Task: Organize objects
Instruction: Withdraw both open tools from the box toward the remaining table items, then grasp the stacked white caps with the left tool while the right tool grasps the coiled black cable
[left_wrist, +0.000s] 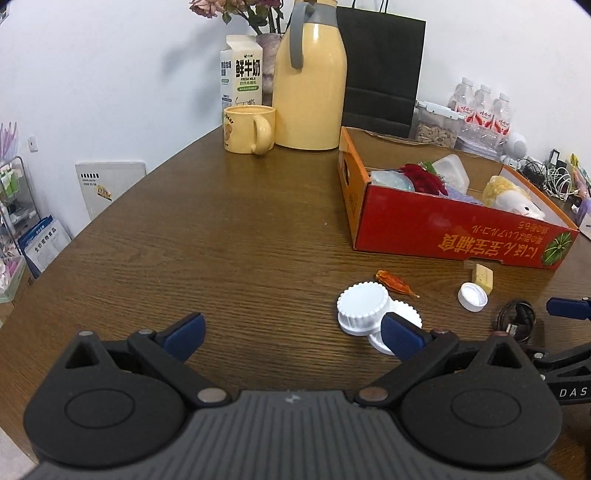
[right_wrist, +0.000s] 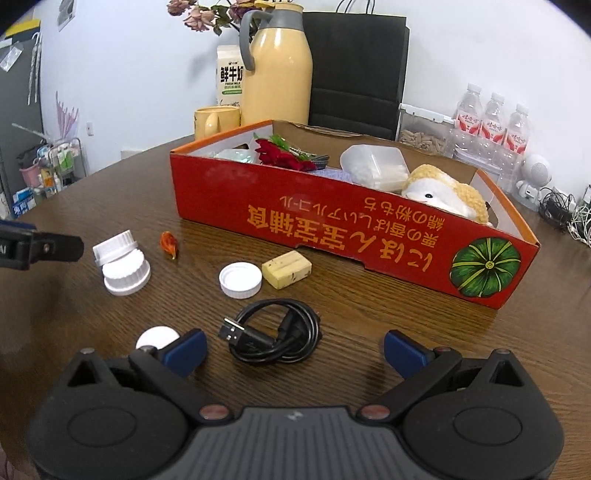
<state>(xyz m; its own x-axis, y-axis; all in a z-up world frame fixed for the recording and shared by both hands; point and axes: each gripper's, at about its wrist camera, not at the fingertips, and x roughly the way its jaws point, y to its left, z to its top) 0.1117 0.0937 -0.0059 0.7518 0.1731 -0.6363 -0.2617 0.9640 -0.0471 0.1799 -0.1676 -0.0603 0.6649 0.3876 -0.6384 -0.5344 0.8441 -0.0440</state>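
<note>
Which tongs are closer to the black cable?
The right tongs. The coiled black cable lies on the table just ahead of them, between their open fingers. The left tongs are off to the cable's left, by the white lids.

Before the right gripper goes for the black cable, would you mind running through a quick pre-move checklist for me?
1. Right gripper open: ok, jaws spread wide, nothing held.
2. Cable reachable: ok, coiled on the table just ahead of the fingers.
3. Cable free of neighbours: ok, apart from the white cap and yellow block.
4. Space in the red box: ok, bare floor shows at its right end.
5. Left gripper out of the way: ok, open, over by the ridged lids.
6. Cable snagging as it lifts: cannot tell.
</note>
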